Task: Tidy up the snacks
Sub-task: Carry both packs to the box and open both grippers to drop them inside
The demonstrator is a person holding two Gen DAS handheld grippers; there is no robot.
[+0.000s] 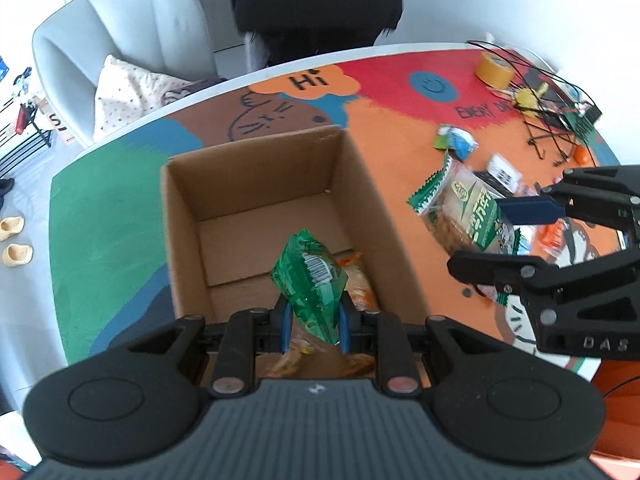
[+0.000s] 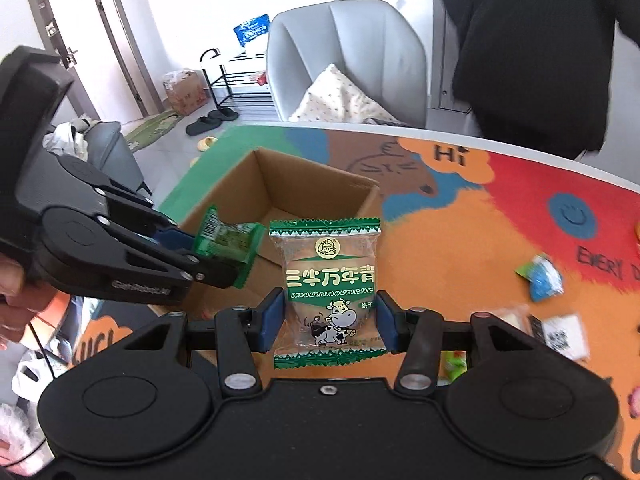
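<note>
My left gripper [image 1: 314, 320] is shut on a small green snack packet [image 1: 310, 284] and holds it over the near end of an open cardboard box [image 1: 256, 176]. Orange snack packets [image 1: 358, 280] lie on the box floor below it. My right gripper [image 2: 328, 316] is shut on a green-and-clear biscuit packet with a cartoon cow [image 2: 328, 292], held upright above the table just right of the box [image 2: 320, 192]. The right wrist view shows the left gripper [image 2: 224, 252] with its green packet [image 2: 224, 242] at the box's left side. From the left wrist, the right gripper [image 1: 480, 240] carries the biscuit packet [image 1: 468, 208].
The box stands on a colourful round mat [image 1: 392, 140]. Loose snacks lie to its right: a blue packet [image 2: 542, 276] and a white packet with a code [image 2: 560, 334]. A tape roll [image 1: 494, 68] and tangled wires [image 1: 552, 112] sit at the far right. Behind are a grey chair [image 2: 344, 52] and a person in black [image 2: 532, 52].
</note>
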